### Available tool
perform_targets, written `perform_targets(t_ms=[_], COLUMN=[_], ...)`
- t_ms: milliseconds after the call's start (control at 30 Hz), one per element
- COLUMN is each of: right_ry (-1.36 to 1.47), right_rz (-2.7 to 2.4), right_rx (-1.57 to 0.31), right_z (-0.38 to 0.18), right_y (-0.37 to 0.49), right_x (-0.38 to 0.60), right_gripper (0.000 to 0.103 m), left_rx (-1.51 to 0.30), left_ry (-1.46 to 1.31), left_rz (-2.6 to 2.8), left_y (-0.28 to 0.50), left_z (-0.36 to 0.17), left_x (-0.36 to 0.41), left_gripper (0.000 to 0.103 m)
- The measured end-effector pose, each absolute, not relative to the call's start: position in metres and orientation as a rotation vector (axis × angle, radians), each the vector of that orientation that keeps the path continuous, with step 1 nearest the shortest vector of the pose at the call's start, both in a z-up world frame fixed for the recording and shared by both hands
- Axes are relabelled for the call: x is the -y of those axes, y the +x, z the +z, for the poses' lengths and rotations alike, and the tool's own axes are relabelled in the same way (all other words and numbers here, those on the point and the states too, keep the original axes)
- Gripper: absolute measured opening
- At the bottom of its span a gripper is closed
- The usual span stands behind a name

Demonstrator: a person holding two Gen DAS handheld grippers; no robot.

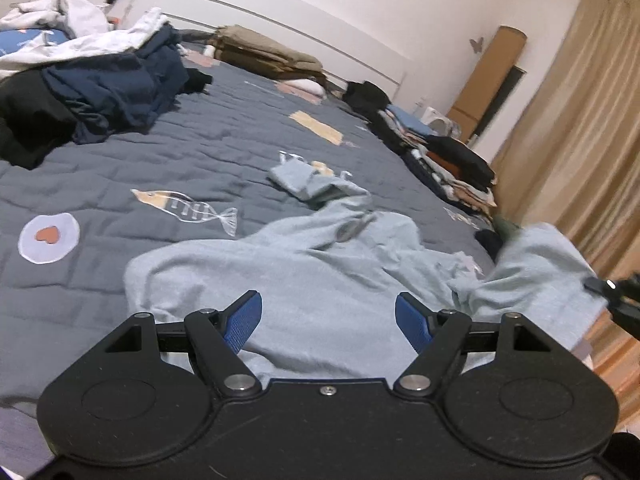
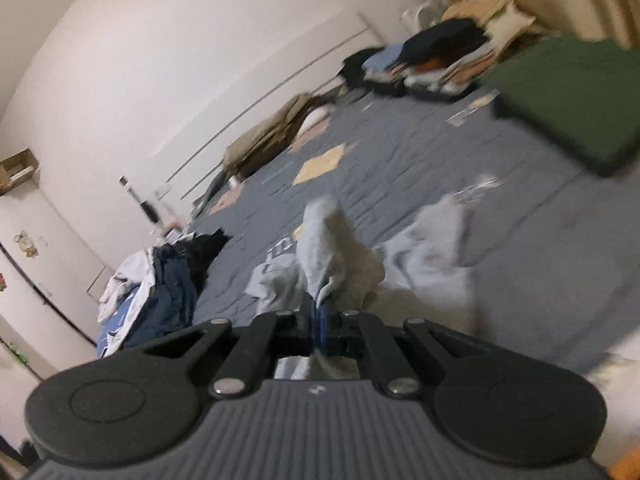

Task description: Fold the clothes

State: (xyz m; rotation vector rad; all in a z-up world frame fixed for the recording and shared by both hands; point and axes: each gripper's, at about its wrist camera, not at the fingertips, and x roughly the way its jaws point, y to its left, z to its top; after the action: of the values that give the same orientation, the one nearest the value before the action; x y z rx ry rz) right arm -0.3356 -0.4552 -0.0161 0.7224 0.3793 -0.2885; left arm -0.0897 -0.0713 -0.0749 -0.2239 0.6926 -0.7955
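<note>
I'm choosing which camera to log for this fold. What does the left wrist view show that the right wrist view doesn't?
Only the left wrist view shows the left gripper open above the light blue garment, and the fish print on the quilt.

Only the right wrist view shows the right gripper shut on a fold of that garment, and a folded green garment.

Both show the grey quilt, the dark clothes pile and the folded stacks at the far edge.
</note>
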Motion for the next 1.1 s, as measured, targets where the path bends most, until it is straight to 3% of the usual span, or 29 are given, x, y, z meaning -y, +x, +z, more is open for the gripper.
perform_targets(t_ms=[233, 567, 667, 767, 900, 1100], right_ry=[0.833, 0.726, 0.677, 0.628, 0.565, 0.542], right_rz=[-0.425, -0.469, -0.505, -0.543, -0.554, -0.390], right_rx=[-0.351, -0.571, -0.555, -0.503, -0.423, -0.434], right_z=[-0.025, -0.042, -0.028, -0.008, 0.014, 0.004], right_y=[-0.423, -0.423, -0.432, -0.441, -0.443, -0.383], right_x=[0.470, 0.447, 0.449, 0.452, 0.451, 0.437], right_gripper=[0.002, 0.005, 0.007, 0.014, 0.040, 0.042], left_rx=[-0.669, -0.725, -0.734, -0.731, -0.773, -0.871], left_ry=[-0.177, -0.148, -0.183, -0.186, -0.232, -0.332], left_rz=[-0.823, -0.679, -0.655, -0.615, -0.551, -0.464], left_y=[-0.103, -0.089, -0.085, -0.080, -0.069, -0.051], left_z=[-0.072, -0.077, -0.077, -0.076, -0.081, -0.095], left_x=[0.082, 0.082, 0.075, 0.068, 0.058, 0.040], left_gripper=[0.075, 0.077, 0.078, 0.078, 0.078, 0.078])
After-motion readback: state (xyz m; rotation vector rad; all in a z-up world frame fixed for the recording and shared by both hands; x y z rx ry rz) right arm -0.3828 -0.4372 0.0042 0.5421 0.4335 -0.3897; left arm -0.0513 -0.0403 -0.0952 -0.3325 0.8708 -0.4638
